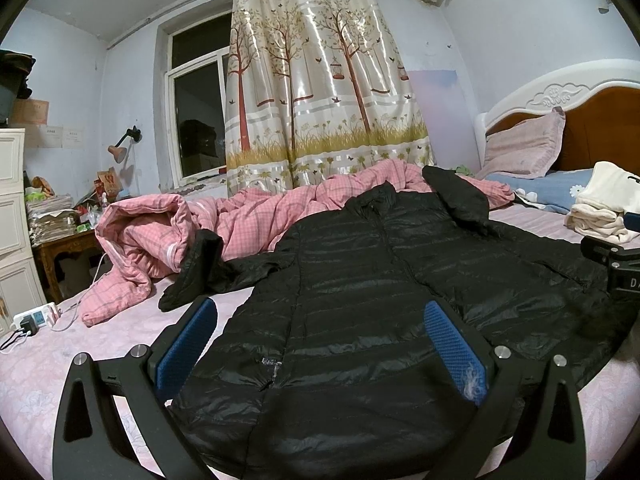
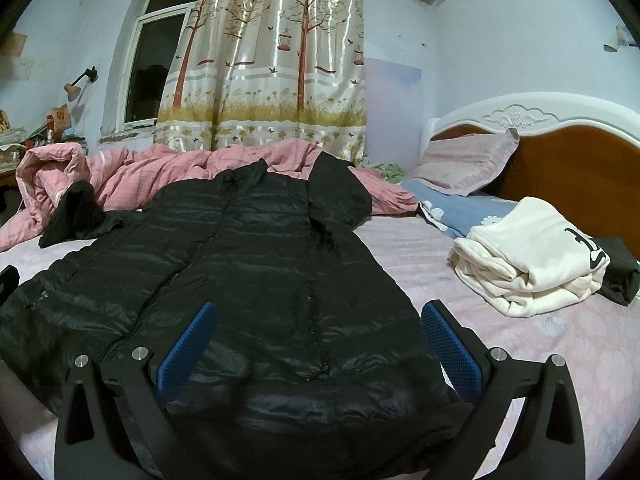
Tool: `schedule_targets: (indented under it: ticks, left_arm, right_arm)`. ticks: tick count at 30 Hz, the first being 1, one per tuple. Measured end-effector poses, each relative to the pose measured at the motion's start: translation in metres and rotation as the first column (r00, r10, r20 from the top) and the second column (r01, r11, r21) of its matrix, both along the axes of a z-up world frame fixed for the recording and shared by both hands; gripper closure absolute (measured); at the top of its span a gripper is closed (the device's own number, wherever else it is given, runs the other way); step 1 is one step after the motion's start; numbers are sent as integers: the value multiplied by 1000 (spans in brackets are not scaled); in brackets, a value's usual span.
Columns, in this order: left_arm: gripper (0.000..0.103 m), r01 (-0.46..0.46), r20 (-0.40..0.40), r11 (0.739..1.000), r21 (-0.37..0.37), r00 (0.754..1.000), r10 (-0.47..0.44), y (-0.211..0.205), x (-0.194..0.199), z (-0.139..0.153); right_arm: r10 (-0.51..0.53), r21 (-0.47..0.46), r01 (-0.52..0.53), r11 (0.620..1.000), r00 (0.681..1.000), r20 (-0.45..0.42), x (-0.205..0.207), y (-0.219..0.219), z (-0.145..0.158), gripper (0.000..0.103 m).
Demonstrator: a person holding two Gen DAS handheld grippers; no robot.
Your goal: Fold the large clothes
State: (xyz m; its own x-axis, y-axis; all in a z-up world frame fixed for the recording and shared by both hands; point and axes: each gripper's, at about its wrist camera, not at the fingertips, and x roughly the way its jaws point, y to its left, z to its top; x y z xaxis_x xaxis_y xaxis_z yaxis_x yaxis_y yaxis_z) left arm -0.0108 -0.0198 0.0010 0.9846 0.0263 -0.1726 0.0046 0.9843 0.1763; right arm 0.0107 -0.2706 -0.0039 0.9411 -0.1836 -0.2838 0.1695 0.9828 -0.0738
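A long black quilted down jacket (image 1: 360,280) lies spread flat on the bed, front up, collar toward the far side. Its left sleeve (image 1: 196,268) rests against the pink quilt; the other sleeve (image 2: 336,196) lies folded over the chest. My left gripper (image 1: 320,320) hangs open over the hem's left part, blue pads wide apart with nothing held. Open as well, my right gripper (image 2: 320,320) hovers over the jacket (image 2: 240,264) near the hem's right part. The right gripper's body (image 1: 612,264) shows at the left wrist view's right edge.
A crumpled pink checked quilt (image 1: 240,220) lies beyond the jacket. Folded cream clothes (image 2: 532,264) and a dark item sit right, near pillows (image 2: 468,164) and the headboard (image 2: 580,176). A power strip (image 1: 36,318) lies on the sheet (image 2: 520,352) at left, by a bedside table.
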Motion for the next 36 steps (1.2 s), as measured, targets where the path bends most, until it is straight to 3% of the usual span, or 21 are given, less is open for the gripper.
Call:
schedule_targets:
  ticks: [25, 36]
  left_arm:
    - [0, -1, 1, 1000, -2, 1000, 1, 1, 0, -1]
    - [0, -7, 7, 999, -52, 1000, 8, 12, -1, 8]
  right_arm:
    - [-4, 2, 4, 1000, 1000, 2, -1, -2, 0, 0]
    - [-31, 22, 31, 999, 999, 11, -5, -12, 2, 0]
